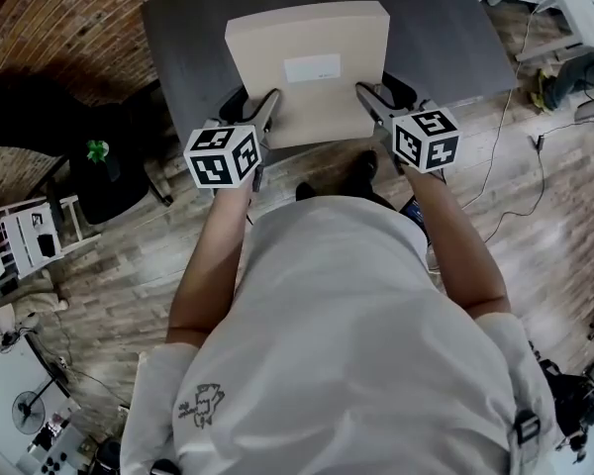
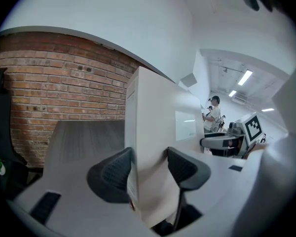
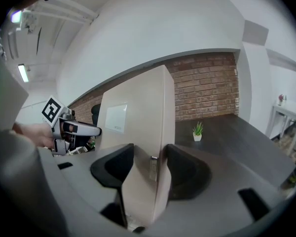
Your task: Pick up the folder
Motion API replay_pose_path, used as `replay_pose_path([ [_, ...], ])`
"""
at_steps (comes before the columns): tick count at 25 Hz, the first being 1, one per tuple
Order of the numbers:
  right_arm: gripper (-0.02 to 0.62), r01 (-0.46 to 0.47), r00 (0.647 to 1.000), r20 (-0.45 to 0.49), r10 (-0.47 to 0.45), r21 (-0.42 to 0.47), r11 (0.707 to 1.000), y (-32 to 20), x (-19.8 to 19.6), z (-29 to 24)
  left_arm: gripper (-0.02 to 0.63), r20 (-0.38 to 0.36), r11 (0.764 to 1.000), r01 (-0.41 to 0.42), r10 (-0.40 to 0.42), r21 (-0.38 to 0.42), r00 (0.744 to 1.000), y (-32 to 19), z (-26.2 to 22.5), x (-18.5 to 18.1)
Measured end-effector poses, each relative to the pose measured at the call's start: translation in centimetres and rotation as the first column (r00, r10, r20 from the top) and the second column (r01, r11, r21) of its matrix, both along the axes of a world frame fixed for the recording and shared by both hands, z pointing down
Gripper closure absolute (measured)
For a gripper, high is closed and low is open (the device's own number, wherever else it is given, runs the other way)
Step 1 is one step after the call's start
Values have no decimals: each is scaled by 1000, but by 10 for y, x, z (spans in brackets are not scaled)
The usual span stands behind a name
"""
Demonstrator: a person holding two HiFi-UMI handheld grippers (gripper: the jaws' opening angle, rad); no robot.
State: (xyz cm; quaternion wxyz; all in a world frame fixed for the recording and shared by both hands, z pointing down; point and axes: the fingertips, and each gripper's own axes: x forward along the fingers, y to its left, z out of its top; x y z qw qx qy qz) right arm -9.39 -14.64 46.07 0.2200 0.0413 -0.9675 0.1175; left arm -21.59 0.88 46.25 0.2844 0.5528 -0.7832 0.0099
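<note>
Now | left gripper (image 2: 147, 166), right gripper (image 3: 149, 164): jaws clamped on folder (image 1: 307, 43) | near corners hidden by jaws

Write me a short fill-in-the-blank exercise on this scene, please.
1. The left gripper and right gripper are both shut on the beige ____.
2. A small potted ____ stands on the dark table.
3. The wall beyond the table is made of ____.
Missing words: folder; plant; brick.
</note>
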Motion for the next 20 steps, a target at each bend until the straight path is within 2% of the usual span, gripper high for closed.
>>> replay_pose_path([
  [7,379,-11,1000,-6,11,5,1000,32,3,-13,364,3,1000,-3,3,28,1000,31,-11,2],
  [15,379,36,999,14,-36,20,999,46,7,-21,364,11,999,35,-36,40,999,48,-18,10],
  [20,379,60,998,35,-61,22,998,42,30,-25,364,15,998,57,-57,41,998,46,-21,36],
])
